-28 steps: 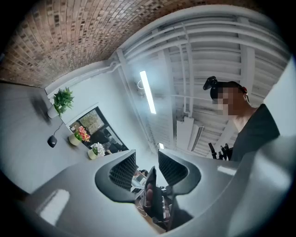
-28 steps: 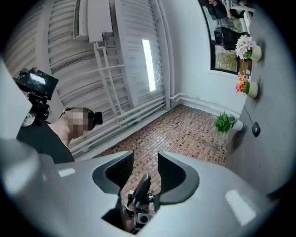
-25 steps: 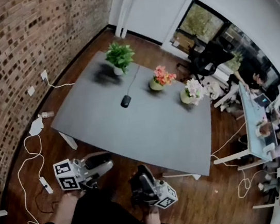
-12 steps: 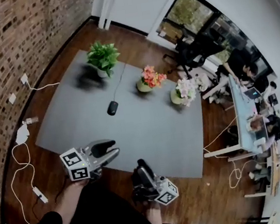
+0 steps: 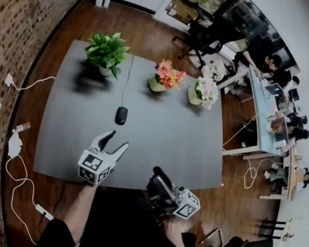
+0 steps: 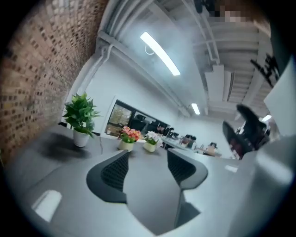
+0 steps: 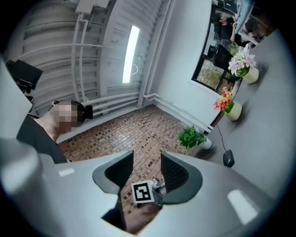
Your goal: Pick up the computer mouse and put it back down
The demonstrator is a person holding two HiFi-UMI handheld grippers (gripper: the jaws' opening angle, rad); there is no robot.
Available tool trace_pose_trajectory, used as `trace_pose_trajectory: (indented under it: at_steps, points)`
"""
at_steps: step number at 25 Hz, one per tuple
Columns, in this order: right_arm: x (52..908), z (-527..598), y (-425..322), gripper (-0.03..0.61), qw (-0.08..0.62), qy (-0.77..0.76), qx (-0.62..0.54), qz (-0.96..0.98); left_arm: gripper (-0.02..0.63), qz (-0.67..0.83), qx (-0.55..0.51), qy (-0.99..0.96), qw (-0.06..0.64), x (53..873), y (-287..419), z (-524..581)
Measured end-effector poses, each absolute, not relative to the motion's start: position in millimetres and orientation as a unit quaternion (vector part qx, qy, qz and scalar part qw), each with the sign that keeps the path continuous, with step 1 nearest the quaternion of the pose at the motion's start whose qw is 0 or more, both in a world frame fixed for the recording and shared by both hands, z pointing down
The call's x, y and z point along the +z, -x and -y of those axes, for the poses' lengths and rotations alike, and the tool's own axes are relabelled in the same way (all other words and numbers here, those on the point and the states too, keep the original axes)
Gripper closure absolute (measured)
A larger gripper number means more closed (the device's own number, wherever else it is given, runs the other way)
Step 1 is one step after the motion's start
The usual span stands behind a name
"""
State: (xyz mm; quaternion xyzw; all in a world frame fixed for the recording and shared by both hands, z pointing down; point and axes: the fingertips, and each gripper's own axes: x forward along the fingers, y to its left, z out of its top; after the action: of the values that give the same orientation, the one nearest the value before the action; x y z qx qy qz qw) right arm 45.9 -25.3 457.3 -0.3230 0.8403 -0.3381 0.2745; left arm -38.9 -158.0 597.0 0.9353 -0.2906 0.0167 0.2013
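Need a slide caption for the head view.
Left gripper, jaws just opening and empty, over the table short of the mouse; right gripper open at the near edge.

free: bare table (image 5: 169,146) around mouse (image 5: 121,115) | blocked: green plant (image 5: 106,52), orange flowers (image 5: 166,77), white flowers (image 5: 205,90) behind it

Black clothing (image 5: 119,234); grey left hand-held gripper (image 5: 118,140) and right hand-held gripper (image 5: 155,177) bear black-and-white marker cubes.

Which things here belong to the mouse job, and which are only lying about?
Job: computer mouse; left claw, its jaws have just been opening, nothing between them.
Lying about: green plant; pink flowers; white flowers.
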Motion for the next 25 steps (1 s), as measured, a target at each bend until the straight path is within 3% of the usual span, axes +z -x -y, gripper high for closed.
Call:
trace_pose_trajectory:
  at_steps: [3, 4, 9, 15, 18, 20, 23, 25]
  points:
    - [454.4, 40.2, -47.0, 0.417, 0.274, 0.323, -0.344, -0.838, 0.192, 0.346, 0.111, -0.920, 0.150, 635.4, 30.4, 201.7]
    - [452.2, 47.1, -45.5, 0.417, 0.274, 0.320, -0.344, -0.839, 0.181, 0.365, 0.139, -0.910, 0.141, 650.7, 27.7, 218.9]
    - [450.8, 66.2, -45.5, 0.417, 0.268, 0.301, -0.346, -0.847, 0.179, 0.426, 0.289, -0.843, 0.156, 762.4, 6.7, 279.3]
    - [459.4, 58.6, -93.2, 0.417, 0.280, 0.318, -0.342, -0.839, 0.180, 0.450, 0.338, -0.802, 0.202, 820.1, -20.2, 319.9]
    - [459.4, 57.9, -123.6, 0.417, 0.298, 0.330, -0.330, -0.833, 0.243, 0.467, 0.361, -0.777, 0.218, 838.0, -11.7, 326.8]
    - [459.8, 59.3, -140.3, 0.417, 0.311, 0.335, -0.322, -0.829, 0.325, 0.466, 0.364, -0.774, 0.226, 837.9, -5.0, 329.5]
    - [459.4, 65.2, -155.2, 0.417, 0.328, 0.332, -0.320, -0.825, 0.327, 0.435, 0.329, -0.772, 0.328, 828.8, 1.1, 316.3]
    - [458.8, 70.3, -158.6, 0.417, 0.334, 0.324, -0.322, -0.825, 0.327, 0.390, 0.205, -0.788, 0.429, 789.6, -12.9, 305.3]
